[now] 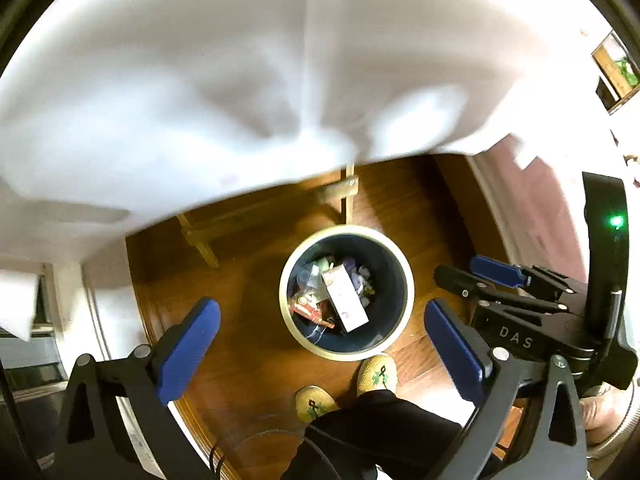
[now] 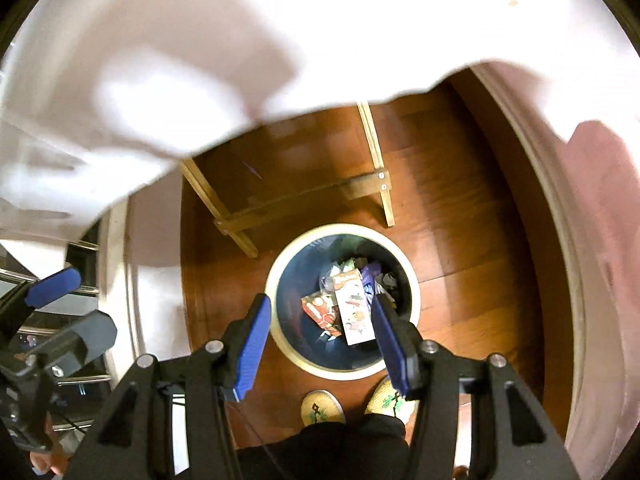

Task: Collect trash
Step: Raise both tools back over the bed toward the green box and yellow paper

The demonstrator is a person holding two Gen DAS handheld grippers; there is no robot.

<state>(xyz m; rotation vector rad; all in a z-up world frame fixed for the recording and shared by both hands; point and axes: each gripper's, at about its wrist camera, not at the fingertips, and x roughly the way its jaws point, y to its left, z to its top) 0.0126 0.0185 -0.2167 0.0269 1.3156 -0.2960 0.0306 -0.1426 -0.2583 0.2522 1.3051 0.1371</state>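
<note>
A round bin [image 1: 404, 264] with a cream rim and dark inside stands on the wooden floor, seen from above; it also shows in the right wrist view [image 2: 280, 268]. Inside lie a white carton [image 1: 346, 300], a red wrapper [image 1: 308, 312] and several crumpled bits; the carton [image 2: 354, 308] and red wrapper [image 2: 320, 312] show again. My left gripper [image 1: 322, 344] is open and empty, high above the bin. My right gripper [image 2: 320, 344] is open and empty above the bin; it also shows at the right in the left wrist view [image 1: 464, 280].
A white tablecloth [image 1: 240, 80] hangs over the far side, with wooden table legs [image 2: 240, 220] beneath. The person's slippered feet [image 1: 376, 372] stand right by the bin. A white skirting and pinkish wall [image 2: 592, 240] run along the right.
</note>
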